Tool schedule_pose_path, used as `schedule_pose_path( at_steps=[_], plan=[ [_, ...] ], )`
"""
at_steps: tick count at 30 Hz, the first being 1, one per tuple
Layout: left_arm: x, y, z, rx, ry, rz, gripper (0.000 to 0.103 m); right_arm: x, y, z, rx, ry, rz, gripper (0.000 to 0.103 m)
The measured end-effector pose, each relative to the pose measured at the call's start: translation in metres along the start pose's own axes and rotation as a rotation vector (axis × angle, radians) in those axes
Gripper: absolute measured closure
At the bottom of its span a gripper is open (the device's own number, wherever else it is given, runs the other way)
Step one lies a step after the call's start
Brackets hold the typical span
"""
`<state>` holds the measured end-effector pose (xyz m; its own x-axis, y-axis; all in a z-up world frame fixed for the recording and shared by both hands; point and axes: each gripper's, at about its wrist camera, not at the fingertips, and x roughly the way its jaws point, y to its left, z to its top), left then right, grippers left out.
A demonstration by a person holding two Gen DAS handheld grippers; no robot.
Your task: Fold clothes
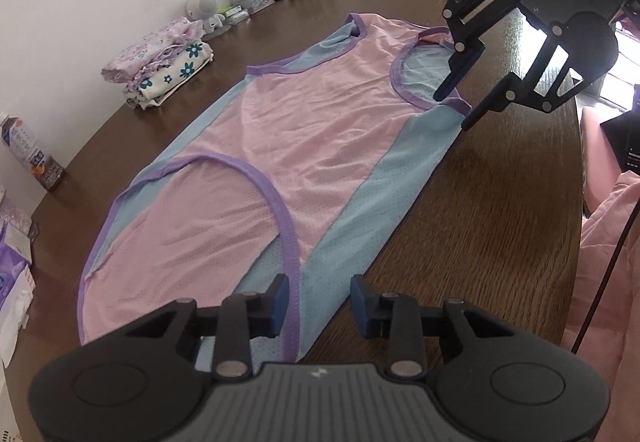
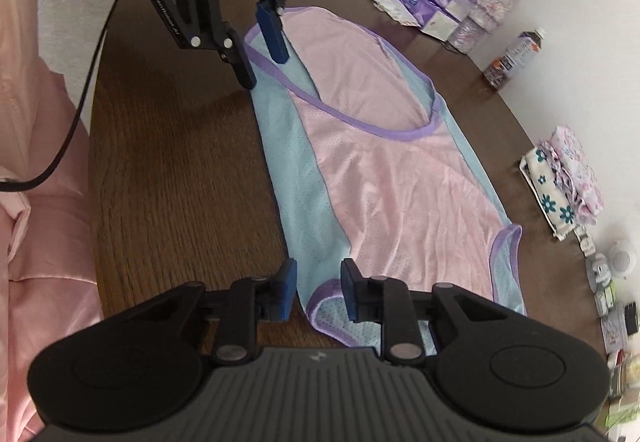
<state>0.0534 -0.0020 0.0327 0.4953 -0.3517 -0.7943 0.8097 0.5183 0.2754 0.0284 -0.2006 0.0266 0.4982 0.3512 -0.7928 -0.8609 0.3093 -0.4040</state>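
Garment [image 1: 320, 146] lying flat on tabletop [image 1: 500, 202] | left gripper [image 1: 319, 304] and right gripper [image 2: 318, 288] hovering over near-edge corners, fingers apart | grasping both corners seems next.

Your left tongs [image 1: 319, 306] are matte black, with two round discs at the rear corners and a grey ribbed plate between them carrying a small pale logo. Silver rivets pin the black link bars, and each finger ends in a blue pad [image 1: 280, 302]. Your right tongs [image 2: 318, 290] are built the same: black discs, grey ribbed plate, silver rivets, blue pads [image 2: 287, 292]. Seen from the right wrist camera, the left tongs carry small white lettering along one black arm, too small to read. A black cable [image 2: 86, 74] trails from them. You wear a pink quilted sleeve [image 2: 36, 202].
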Motion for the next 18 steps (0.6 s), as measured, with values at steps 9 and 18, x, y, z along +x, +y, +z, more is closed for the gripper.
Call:
schedule_pose_path(
  at_steps=[9, 18],
  plan=[
    [0.011, -0.010, 0.014, 0.107, -0.003, -0.058, 0.078, 0.004, -0.003, 0.002, -0.084, 0.021, 0.060, 0.083],
    [0.019, -0.019, 0.037, 0.124, -0.066, -0.114, 0.075, 0.012, -0.018, 0.001, -0.022, 0.023, 0.052, 0.099]
  ],
)
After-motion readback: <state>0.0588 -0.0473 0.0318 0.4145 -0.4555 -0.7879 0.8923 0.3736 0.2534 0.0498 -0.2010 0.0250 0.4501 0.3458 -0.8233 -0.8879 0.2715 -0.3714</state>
